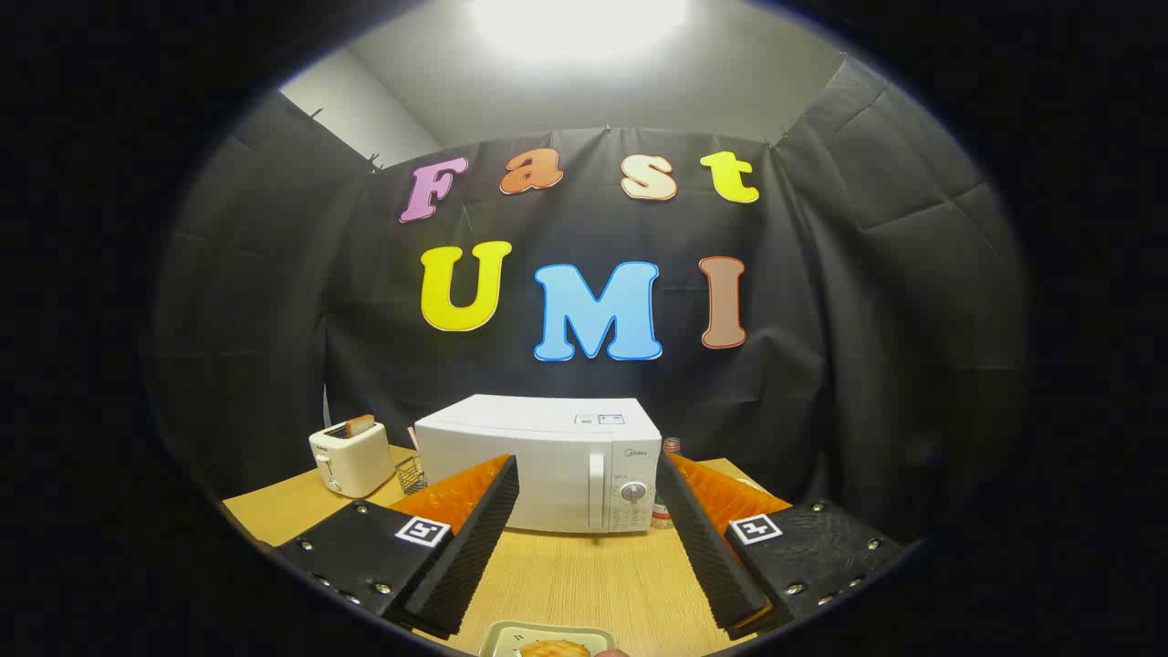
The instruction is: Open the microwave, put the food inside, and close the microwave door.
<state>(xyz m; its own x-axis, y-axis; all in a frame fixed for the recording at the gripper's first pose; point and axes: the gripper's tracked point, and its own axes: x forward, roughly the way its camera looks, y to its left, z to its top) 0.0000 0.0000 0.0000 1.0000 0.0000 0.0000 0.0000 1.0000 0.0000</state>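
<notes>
Microwave at centre frame stands on the table with its door shut. Gripper fingers are spread wide, grasping nothing, microwave beyond them. Food lies on a plate at bottom centre, just below the fingers. Judgement: 0 of 3 steps done; opening, loading and closing all remain.

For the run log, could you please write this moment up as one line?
stage: before opening | gripper: open, holding nothing | microwave: door shut, beyond fingers | food plate: on table, near fingers
</notes>
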